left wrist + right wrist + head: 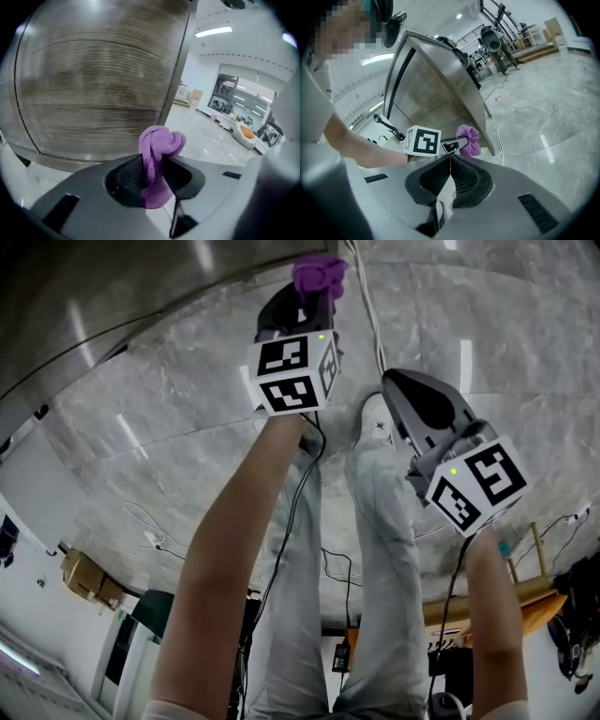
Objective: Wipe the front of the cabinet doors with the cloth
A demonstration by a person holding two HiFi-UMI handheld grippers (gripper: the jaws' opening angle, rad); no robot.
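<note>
Left gripper view | left gripper (151, 176) jaws clamped on purple cloth (161, 143), its bunched end poking past the tips, close to the wood-grain cabinet door (93, 84); contact unclear | right gripper (450, 173) jaws pressed together, nothing between them

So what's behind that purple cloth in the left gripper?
Behind the purple cloth, clamped in the left gripper, stands the wood-grained cabinet door in its metal frame, with pale floor to the right. The cloth covers the frame's lower corner.
</note>
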